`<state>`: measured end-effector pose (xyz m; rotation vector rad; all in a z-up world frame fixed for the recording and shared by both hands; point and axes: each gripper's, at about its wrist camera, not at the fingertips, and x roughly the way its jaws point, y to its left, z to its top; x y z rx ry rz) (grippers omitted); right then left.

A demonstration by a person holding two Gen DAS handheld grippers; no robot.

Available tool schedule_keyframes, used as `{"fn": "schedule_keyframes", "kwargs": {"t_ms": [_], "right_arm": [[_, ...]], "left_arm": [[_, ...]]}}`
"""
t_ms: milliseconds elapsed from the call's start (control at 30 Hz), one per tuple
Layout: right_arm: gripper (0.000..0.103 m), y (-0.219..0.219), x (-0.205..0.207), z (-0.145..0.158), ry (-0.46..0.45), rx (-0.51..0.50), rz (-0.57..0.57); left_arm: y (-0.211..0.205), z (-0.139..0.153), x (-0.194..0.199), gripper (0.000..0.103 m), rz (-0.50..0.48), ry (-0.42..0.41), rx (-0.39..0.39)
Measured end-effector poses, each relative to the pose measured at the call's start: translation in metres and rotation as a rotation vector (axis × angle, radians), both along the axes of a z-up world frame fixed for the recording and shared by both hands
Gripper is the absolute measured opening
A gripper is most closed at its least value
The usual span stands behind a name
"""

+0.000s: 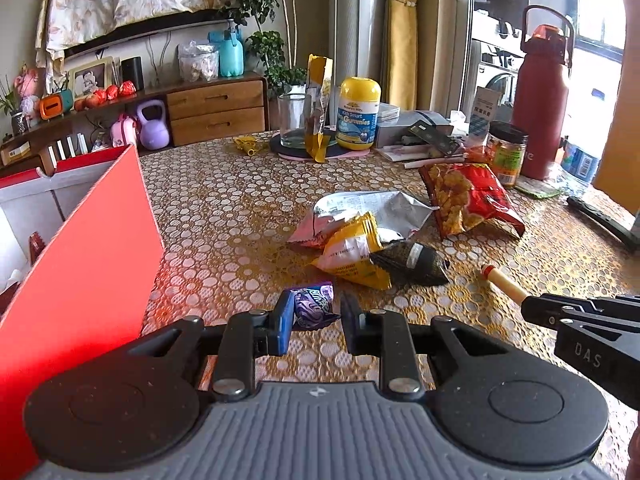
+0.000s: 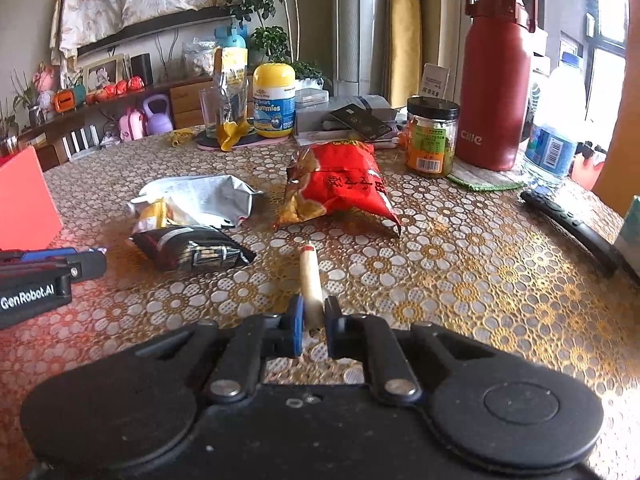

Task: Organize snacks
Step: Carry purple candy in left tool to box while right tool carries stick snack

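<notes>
Your left gripper [image 1: 314, 322] clamps a purple candy packet [image 1: 312, 306], red box wall [image 1: 80, 248] at nine o'clock. Your right gripper [image 2: 312, 320] pinches the sausage stick [image 2: 310, 280]; bare tablecloth [image 2: 460, 280] opens toward two o'clock. Snack bags [image 2: 192, 220] lie at eleven.

Left claw [image 1: 316, 320]: black linkage arms, silver rivets at pivots, two round black discs flanking grey ribbed housing with small white emblem at top edge. Finger left of that housing wore blue pad; other finger dark.

Right claw [image 2: 313, 322]: same black linkage and silver rivets, smooth black housing, blue pad on one finger. White lettering "GenRobot.AI" ran along left claw's side; "DAS" stamped on right claw's side.
</notes>
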<state>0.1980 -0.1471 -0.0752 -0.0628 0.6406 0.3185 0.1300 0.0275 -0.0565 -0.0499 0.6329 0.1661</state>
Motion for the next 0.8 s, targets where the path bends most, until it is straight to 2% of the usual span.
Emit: {"fn": "schedule_keyframes", "kwargs": {"t_ms": [400, 800], "right_arm": [[0.009, -0.006, -0.052, 0.016, 0.002, 0.069, 0.020], [0.009, 0.008, -0.087, 0.047, -0.064, 0.094, 0.080]], "left_arm": [[0.000, 0.019, -0.052, 0.024, -0.037, -0.024, -0.008], [0.011, 0.053, -0.084, 0.024, -0.036, -0.103, -0.020]]}}
